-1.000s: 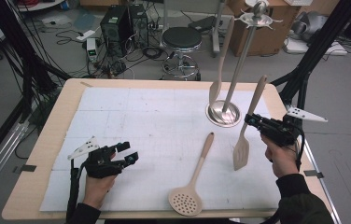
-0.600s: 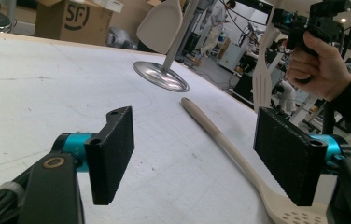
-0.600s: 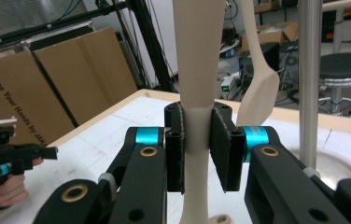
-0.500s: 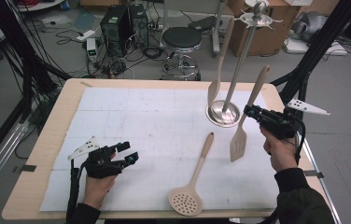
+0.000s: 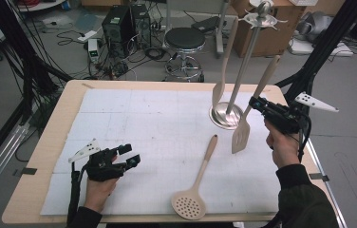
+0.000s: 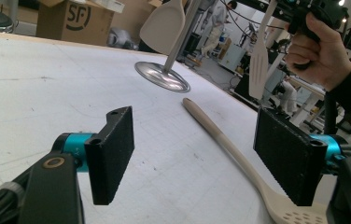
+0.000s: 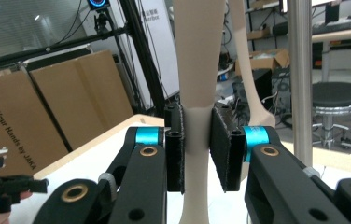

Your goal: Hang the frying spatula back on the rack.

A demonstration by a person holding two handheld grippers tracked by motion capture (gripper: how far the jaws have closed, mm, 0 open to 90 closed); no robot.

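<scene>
Right gripper (image 5: 256,103) pinches the slotted spatula (image 5: 241,136) by its handle, held up in the air just beside the rack (image 5: 226,115), not hung yet. One spatula (image 5: 219,91) already hangs there; the skimmer (image 5: 189,206) lies on the table (image 5: 48,142) untouched, so I'd say roughly a third done. Left gripper (image 5: 130,156) rests spread wide, empty

Stool (image 5: 185,39), PC tower (image 5: 118,24), cardboard boxes (image 5: 274,35)
</scene>
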